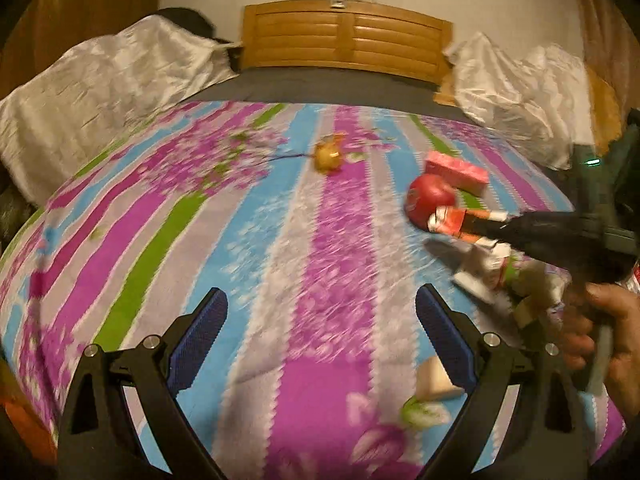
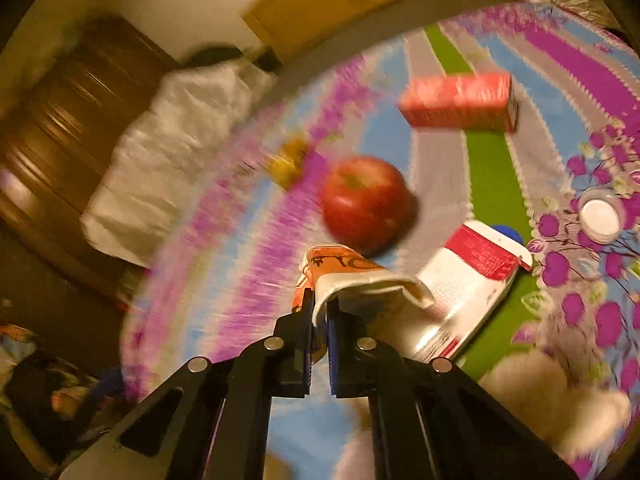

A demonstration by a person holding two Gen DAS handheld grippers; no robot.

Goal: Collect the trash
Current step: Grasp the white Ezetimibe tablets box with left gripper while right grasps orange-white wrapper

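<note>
My right gripper (image 2: 319, 312) is shut on the rim of a crushed orange and white paper cup (image 2: 352, 276), held above the striped bedspread (image 2: 492, 168); the cup also shows in the left wrist view (image 1: 452, 220). A red apple (image 2: 366, 202) lies just beyond it, also in the left wrist view (image 1: 430, 196). A red carton (image 2: 458, 100) lies farther back. A flattened red and white carton (image 2: 468, 276) lies to the right. A yellow crumpled wrapper (image 1: 328, 154) lies mid-bed. My left gripper (image 1: 322, 336) is open and empty above the bedspread.
White pillows (image 1: 108, 92) flank a wooden headboard (image 1: 344, 36). A white round lid (image 2: 600, 216) lies at the right. A beige wedge-shaped piece (image 1: 434, 380) lies near my left gripper's right finger. A crumpled white lump (image 2: 556, 396) lies at bottom right.
</note>
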